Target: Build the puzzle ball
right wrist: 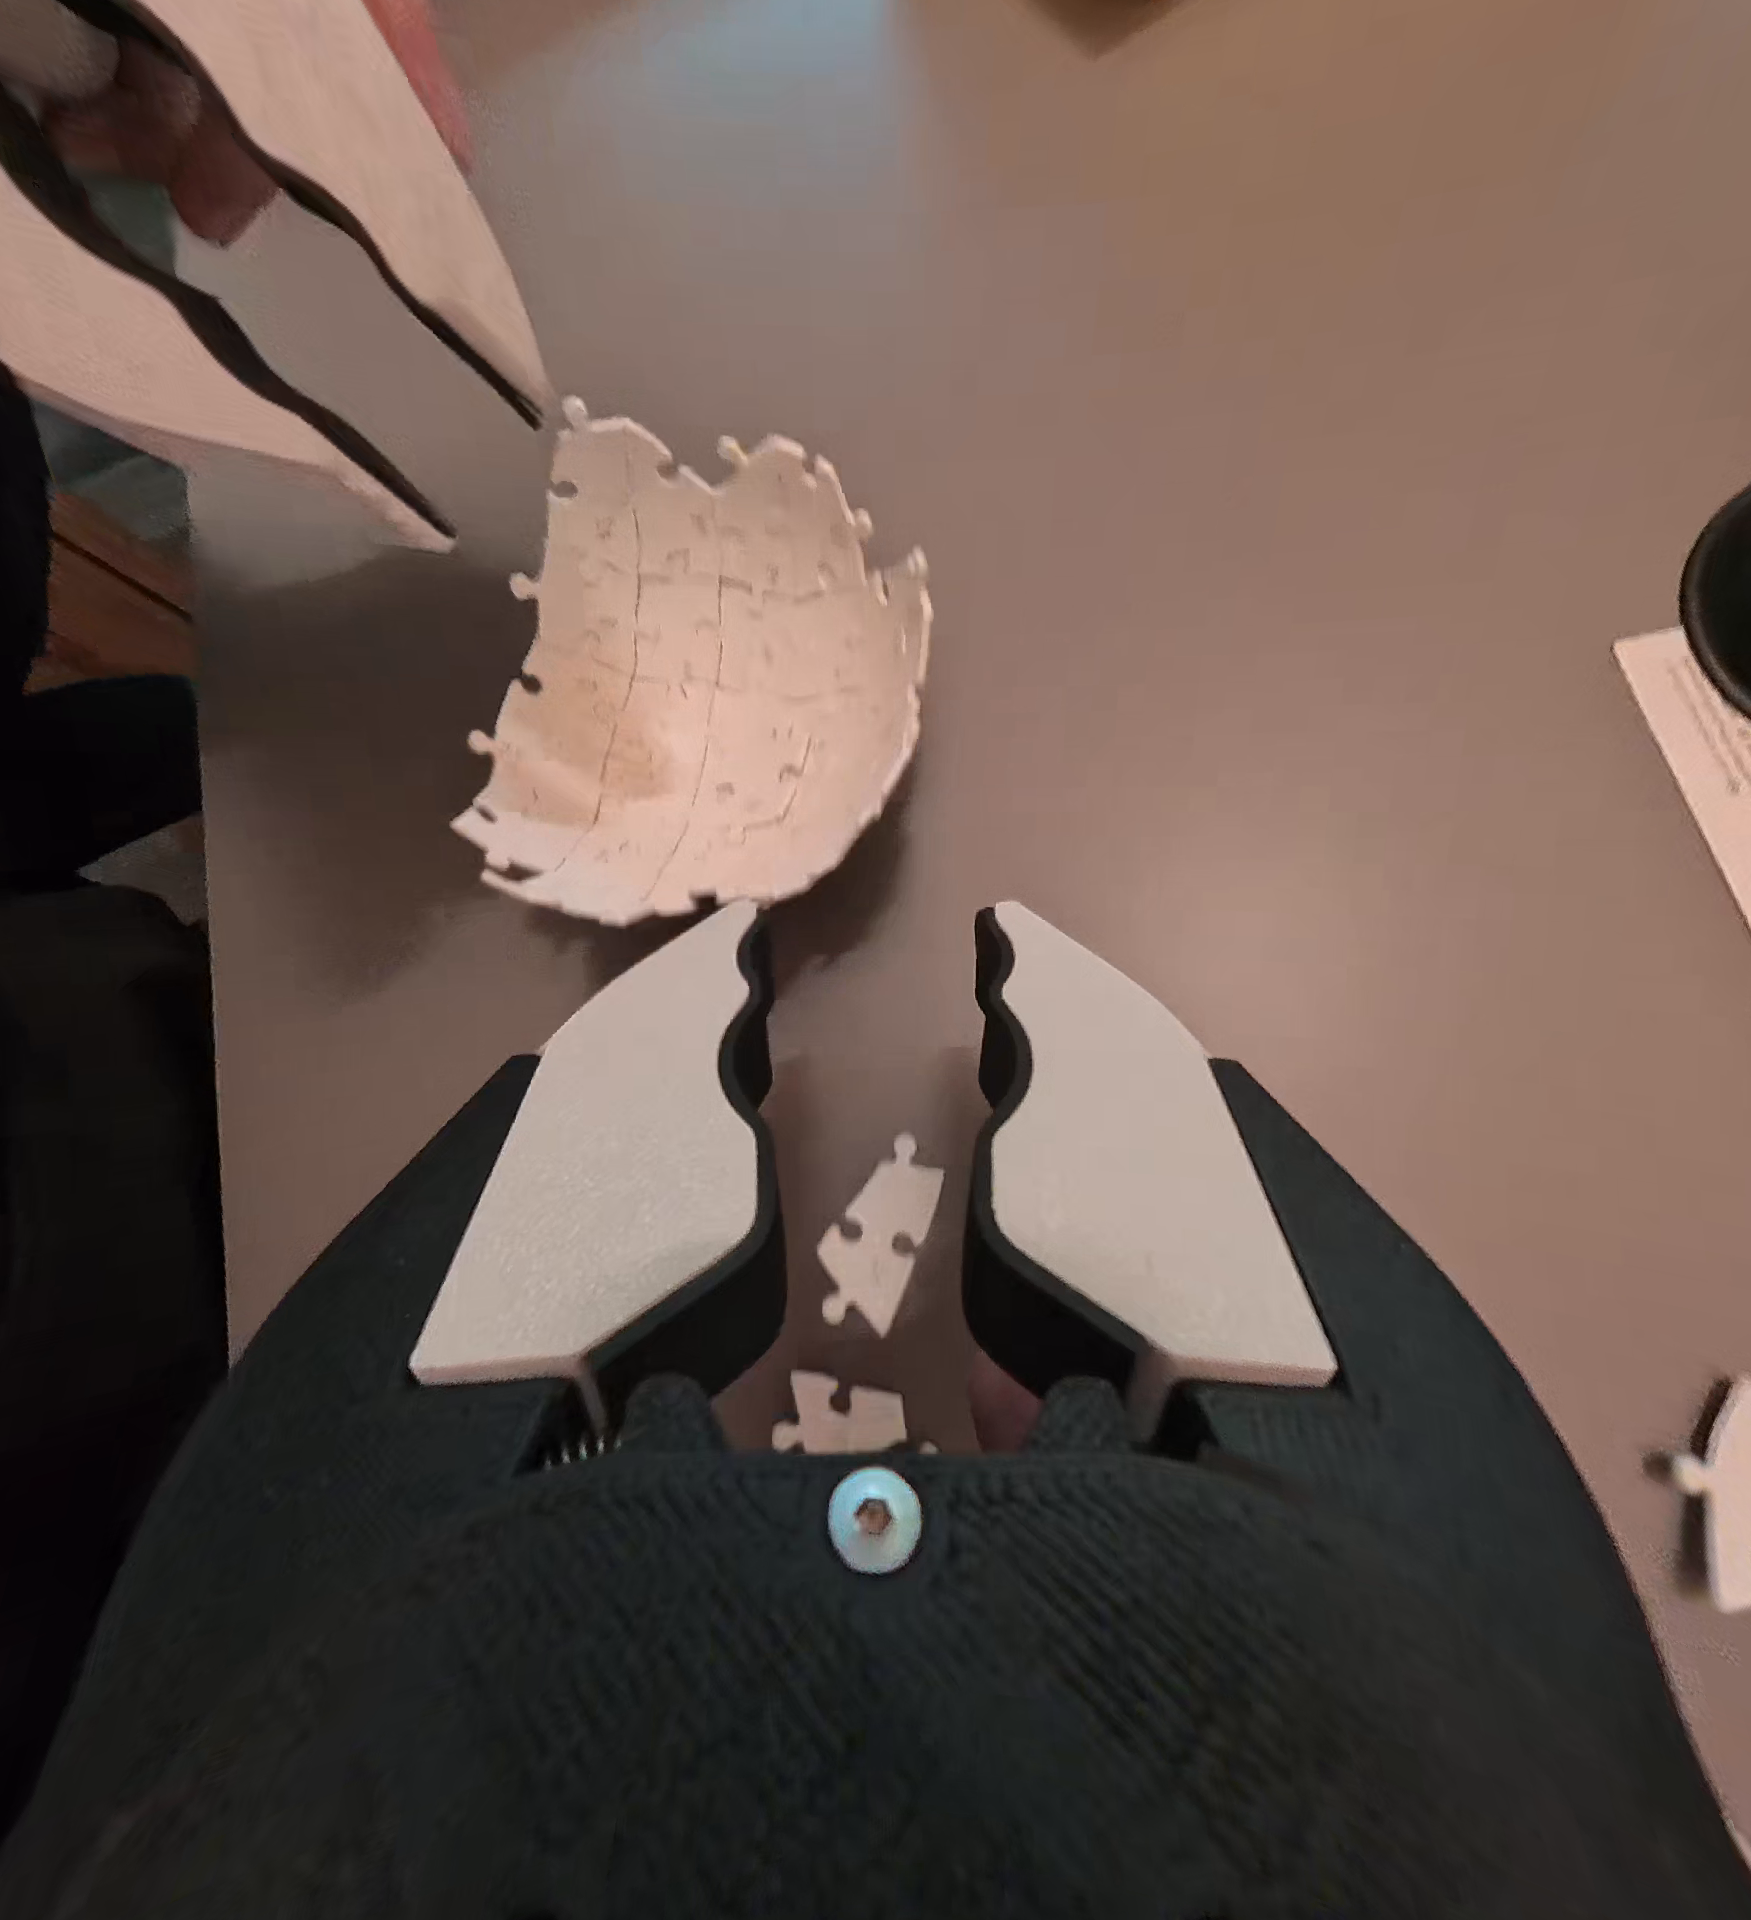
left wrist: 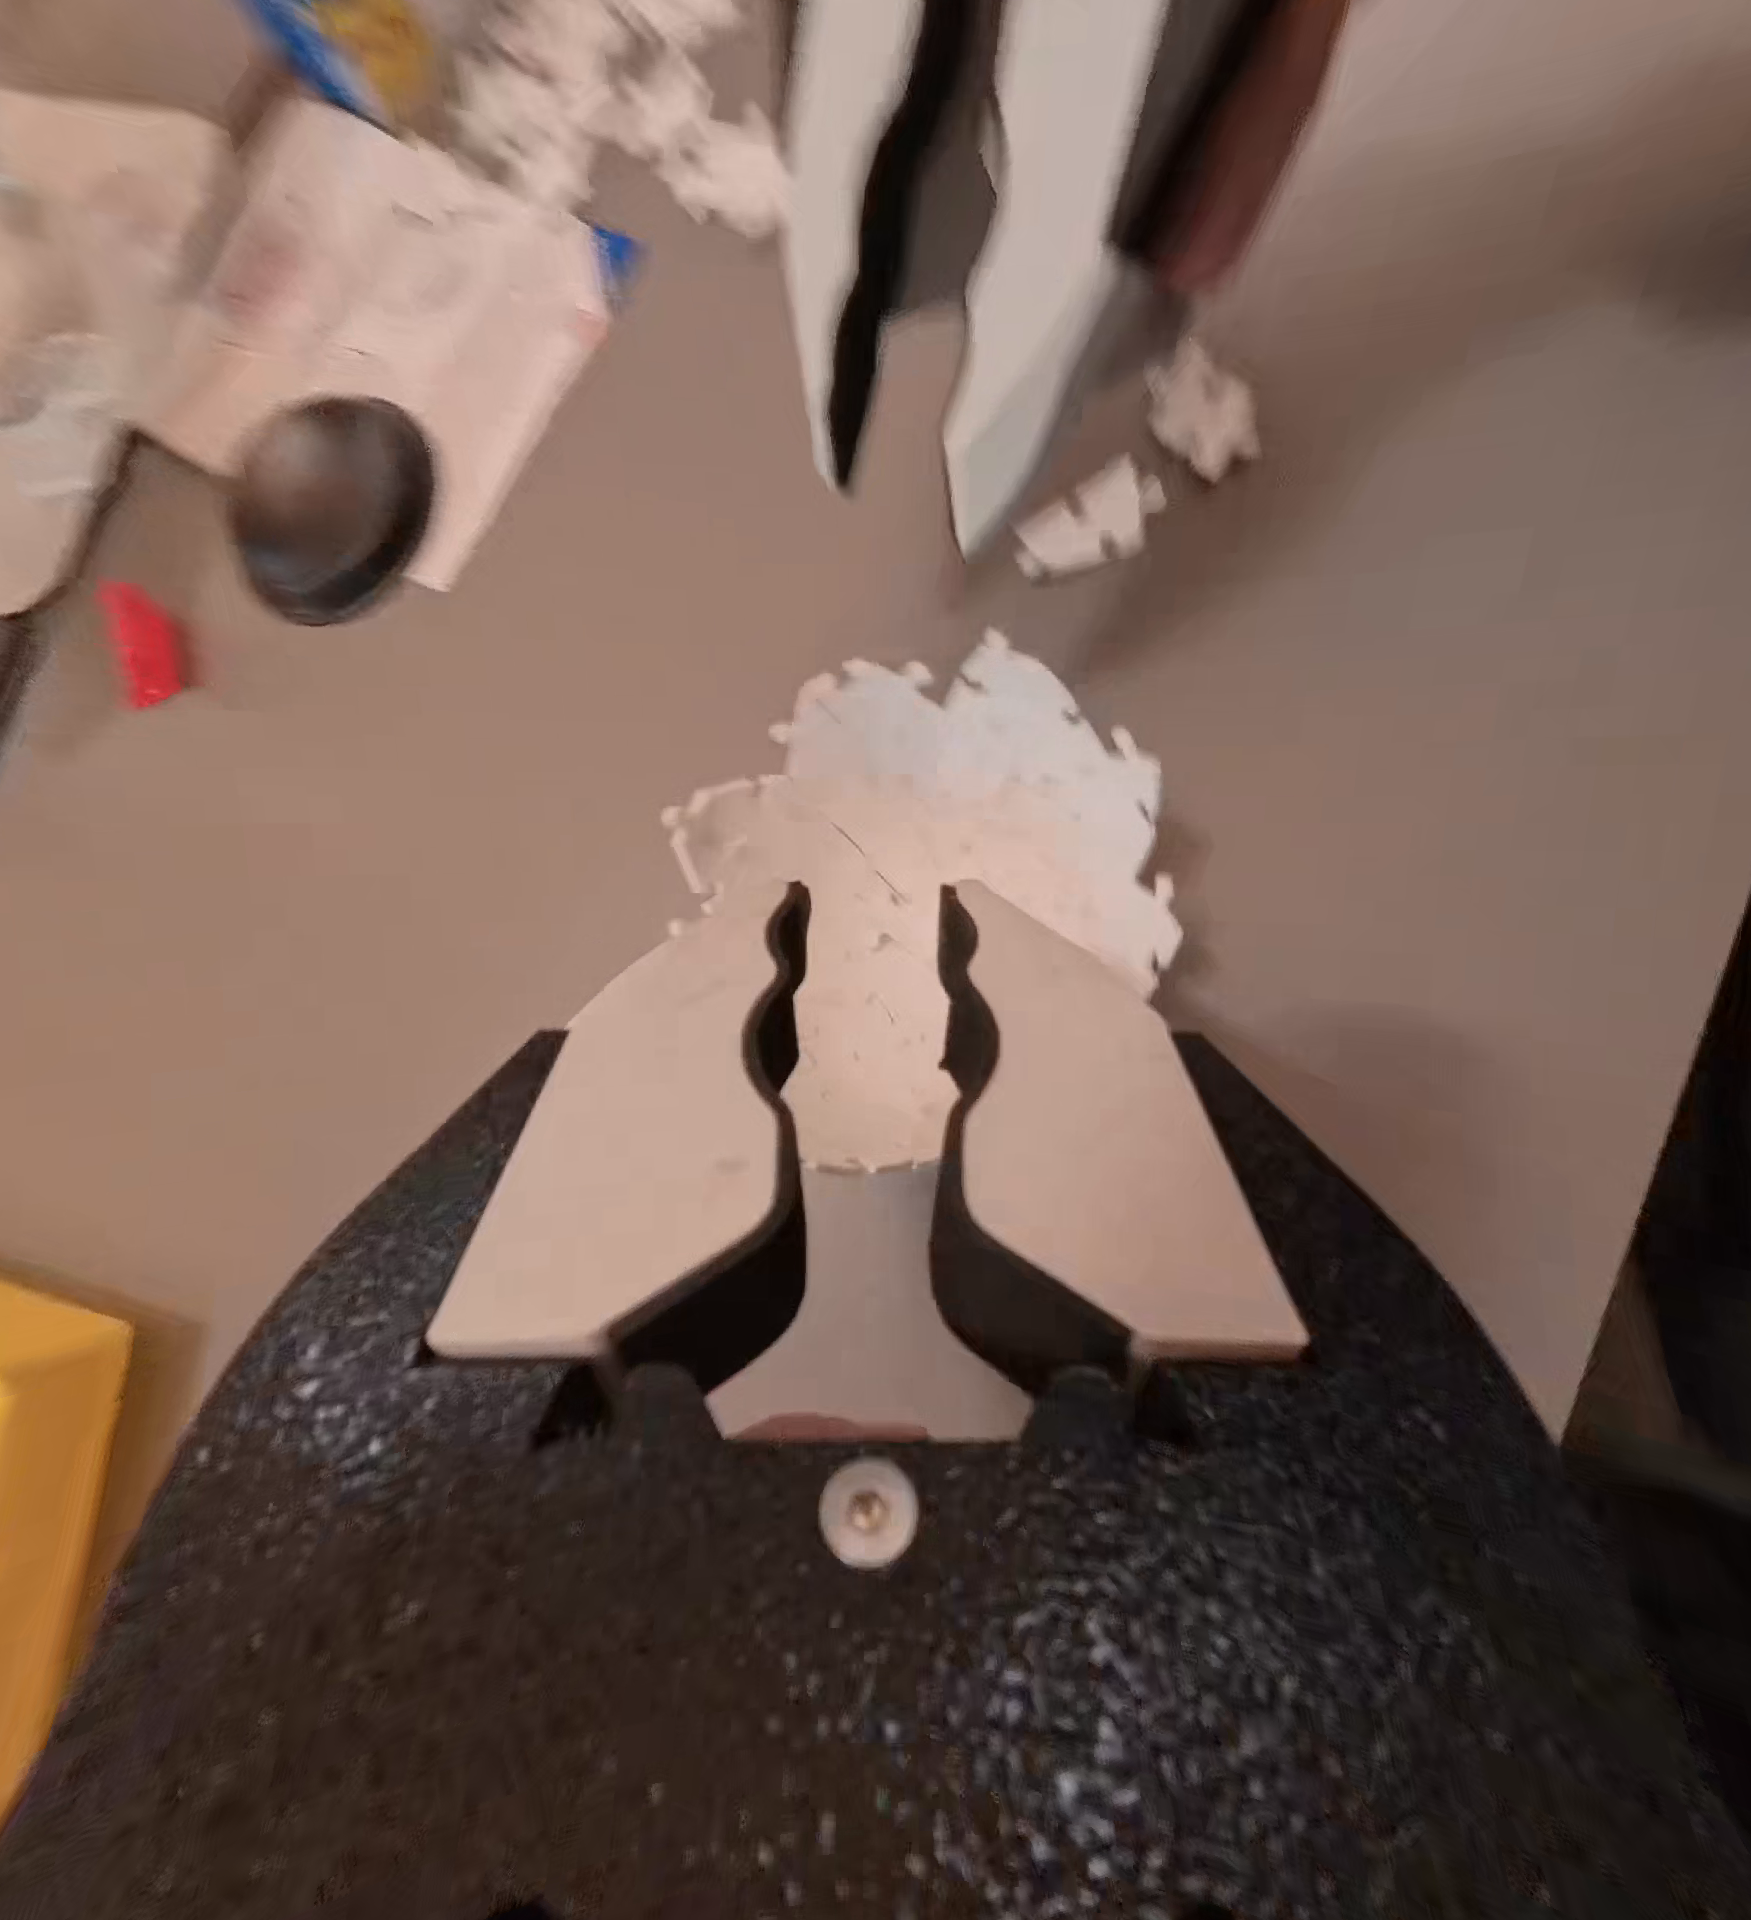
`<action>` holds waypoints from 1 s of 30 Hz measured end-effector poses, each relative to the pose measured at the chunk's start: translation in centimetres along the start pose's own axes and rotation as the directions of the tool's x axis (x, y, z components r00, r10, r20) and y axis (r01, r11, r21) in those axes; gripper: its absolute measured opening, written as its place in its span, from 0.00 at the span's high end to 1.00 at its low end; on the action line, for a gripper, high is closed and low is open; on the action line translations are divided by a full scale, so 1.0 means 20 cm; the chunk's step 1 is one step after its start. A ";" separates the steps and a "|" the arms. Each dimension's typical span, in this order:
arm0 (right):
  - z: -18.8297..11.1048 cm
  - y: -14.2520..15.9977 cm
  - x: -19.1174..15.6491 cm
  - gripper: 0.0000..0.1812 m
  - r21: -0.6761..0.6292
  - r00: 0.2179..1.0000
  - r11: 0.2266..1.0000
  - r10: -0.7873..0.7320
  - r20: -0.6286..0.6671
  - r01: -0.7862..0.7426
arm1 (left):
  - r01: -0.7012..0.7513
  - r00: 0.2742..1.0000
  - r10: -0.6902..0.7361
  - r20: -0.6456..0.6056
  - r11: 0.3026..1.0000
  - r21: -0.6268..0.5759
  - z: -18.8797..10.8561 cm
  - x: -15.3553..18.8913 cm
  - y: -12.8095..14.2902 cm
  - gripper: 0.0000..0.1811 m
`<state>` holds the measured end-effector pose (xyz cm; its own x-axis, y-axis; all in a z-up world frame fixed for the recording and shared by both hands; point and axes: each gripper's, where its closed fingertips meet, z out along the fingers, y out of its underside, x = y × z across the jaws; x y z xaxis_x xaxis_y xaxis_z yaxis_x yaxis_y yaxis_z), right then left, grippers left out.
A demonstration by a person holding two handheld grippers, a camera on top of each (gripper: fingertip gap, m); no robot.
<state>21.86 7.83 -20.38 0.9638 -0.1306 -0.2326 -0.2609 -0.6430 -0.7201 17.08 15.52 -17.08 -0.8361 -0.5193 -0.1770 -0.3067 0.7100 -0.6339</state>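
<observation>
The right tongs (right wrist: 871,956) hang released above a flat white loose puzzle piece (right wrist: 881,1236) on the smooth brown bench (right wrist: 1266,416). Just beyond lies the puzzle ball (right wrist: 715,686), a curved, bowl-shaped, half-built shell with knobbed edges. The left tongs (left wrist: 873,914) look parted around its rim, probably not gripping; blur hides it. A black dish (left wrist: 331,509) sits on paper farther off.

dim warm light — edges blurred, seemingly motion

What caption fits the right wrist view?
Open right gripper hovers over a loose white puzzle piece beside the curved, bowl-shaped white puzzle shell on the brown table.
</observation>
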 end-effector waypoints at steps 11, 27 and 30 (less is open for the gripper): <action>-0.24 0.19 0.05 0.80 0.180 0.999 0.983 0.029 -0.027 -0.024 | -0.485 0.847 0.321 -0.423 0.792 -0.371 0.32 0.11 0.12 0.78; -0.28 0.34 0.06 0.80 0.266 0.995 0.960 0.079 0.055 -0.091 | -0.418 0.895 0.218 -0.389 0.713 -0.563 0.41 0.07 0.29 0.82; -0.29 0.35 0.06 0.80 0.268 0.994 0.958 0.088 0.059 -0.101 | -0.418 0.895 0.213 -0.393 0.708 -0.569 0.42 0.07 0.29 0.83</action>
<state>21.50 -1.14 -21.89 0.9321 -0.1414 -0.3334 -0.3618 -0.4006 -0.8418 17.95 14.97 -27.35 -0.9920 -0.1263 0.0026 -0.1260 0.9906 0.0531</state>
